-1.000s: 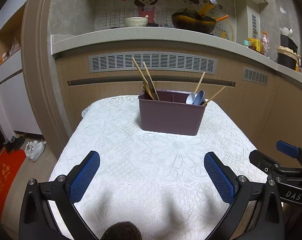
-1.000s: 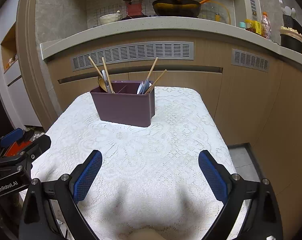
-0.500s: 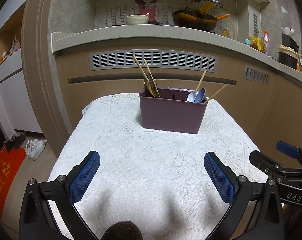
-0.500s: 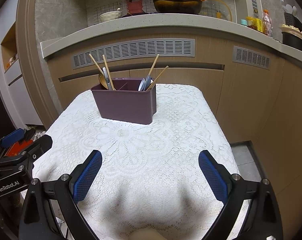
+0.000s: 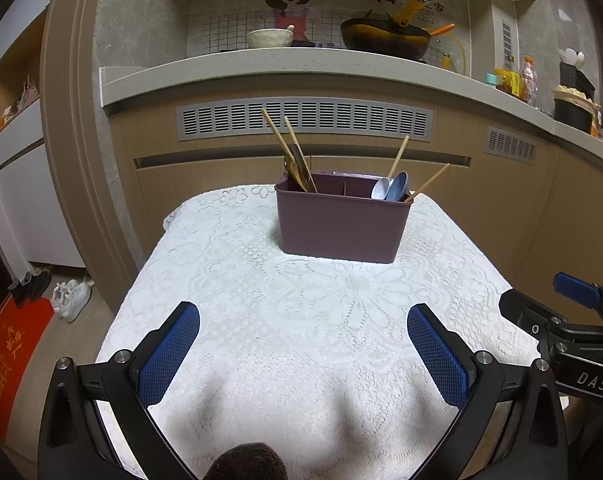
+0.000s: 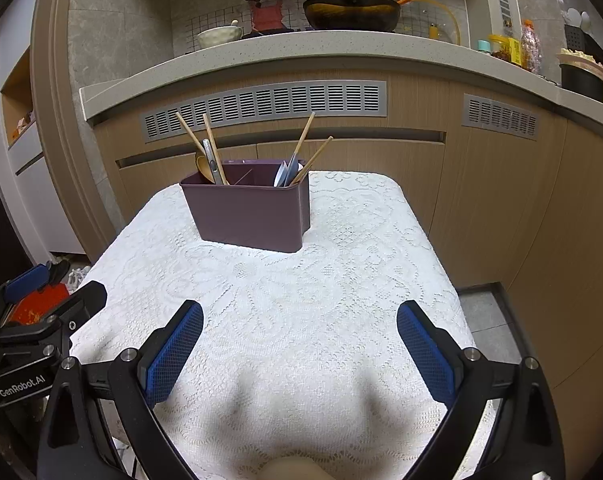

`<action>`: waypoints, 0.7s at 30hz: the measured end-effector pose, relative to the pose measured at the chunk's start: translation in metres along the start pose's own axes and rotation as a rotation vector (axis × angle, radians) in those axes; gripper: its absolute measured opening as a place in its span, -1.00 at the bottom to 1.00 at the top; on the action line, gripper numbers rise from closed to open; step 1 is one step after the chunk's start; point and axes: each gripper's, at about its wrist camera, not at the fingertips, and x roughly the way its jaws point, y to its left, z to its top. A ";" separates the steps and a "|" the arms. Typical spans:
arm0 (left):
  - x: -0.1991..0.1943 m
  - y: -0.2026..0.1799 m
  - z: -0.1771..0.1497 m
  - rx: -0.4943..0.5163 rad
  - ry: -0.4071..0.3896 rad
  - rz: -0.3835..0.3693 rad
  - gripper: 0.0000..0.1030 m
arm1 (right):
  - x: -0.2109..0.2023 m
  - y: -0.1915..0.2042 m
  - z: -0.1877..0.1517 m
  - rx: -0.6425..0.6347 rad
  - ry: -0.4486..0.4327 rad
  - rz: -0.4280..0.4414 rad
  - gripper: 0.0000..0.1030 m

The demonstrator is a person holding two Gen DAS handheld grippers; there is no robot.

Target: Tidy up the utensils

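Note:
A dark purple utensil caddy (image 5: pixel 341 224) (image 6: pixel 249 216) stands at the far end of a table under a white lace cloth (image 5: pixel 301 320) (image 6: pixel 301 300). Its left compartment holds wooden chopsticks (image 5: pixel 279 140) (image 6: pixel 193 136), a wooden spoon and a metal piece; the right holds pale spoons (image 5: pixel 391 188) (image 6: pixel 287 172) and more chopsticks. My left gripper (image 5: pixel 303 320) hovers open over the near cloth, nothing between its blue pads. My right gripper (image 6: pixel 299 316) is likewise open and empty, well short of the caddy.
A wooden counter front with grey vents (image 5: pixel 301 120) rises behind the table; a wok (image 5: pixel 385 36) and a bowl (image 5: pixel 269 38) sit on top. White shoes (image 5: pixel 71 294) and a red mat (image 5: pixel 9 356) lie on the floor at left. Jars (image 6: pixel 513 50) stand at right.
Both views have tilted or drawn back slightly, so the caddy sits a little lower in frame. The grippers stay open and nothing on the table has moved.

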 end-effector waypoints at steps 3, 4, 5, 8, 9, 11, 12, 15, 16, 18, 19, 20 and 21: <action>-0.001 0.000 0.000 0.002 -0.002 -0.001 1.00 | 0.000 0.000 0.000 0.001 0.000 -0.001 0.88; -0.001 -0.001 0.000 0.002 -0.002 0.000 1.00 | 0.000 0.000 0.000 0.001 0.000 -0.002 0.89; -0.001 0.000 0.000 0.002 -0.001 -0.002 1.00 | 0.000 0.000 0.000 0.002 0.000 -0.002 0.89; -0.001 0.000 0.000 0.001 -0.001 0.000 1.00 | 0.000 0.000 0.001 0.003 0.002 0.000 0.89; -0.001 0.000 0.000 0.001 0.000 -0.001 1.00 | 0.000 0.000 0.001 0.003 0.002 0.000 0.89; -0.001 0.000 0.000 0.002 0.000 0.000 1.00 | 0.000 0.000 0.001 0.002 0.002 0.001 0.89; -0.001 0.000 0.000 0.002 0.000 -0.001 1.00 | 0.000 0.000 0.001 0.002 0.002 0.001 0.89; -0.001 0.000 0.000 0.002 0.000 0.000 1.00 | 0.000 0.000 0.001 0.003 0.001 0.002 0.89; -0.001 0.000 0.000 0.003 -0.001 0.000 1.00 | 0.000 -0.001 0.001 0.002 0.000 0.003 0.89; -0.001 0.000 0.000 0.001 0.000 0.000 1.00 | 0.001 -0.001 0.002 0.001 0.000 0.004 0.89; -0.002 0.000 0.000 -0.001 -0.001 0.001 1.00 | 0.001 -0.002 0.002 0.000 0.000 0.005 0.89; -0.001 0.000 0.000 0.000 -0.001 0.000 1.00 | 0.001 -0.002 0.002 0.000 0.000 0.006 0.89; -0.001 0.000 0.000 -0.001 -0.002 0.000 1.00 | 0.001 -0.002 0.002 0.000 -0.001 0.005 0.89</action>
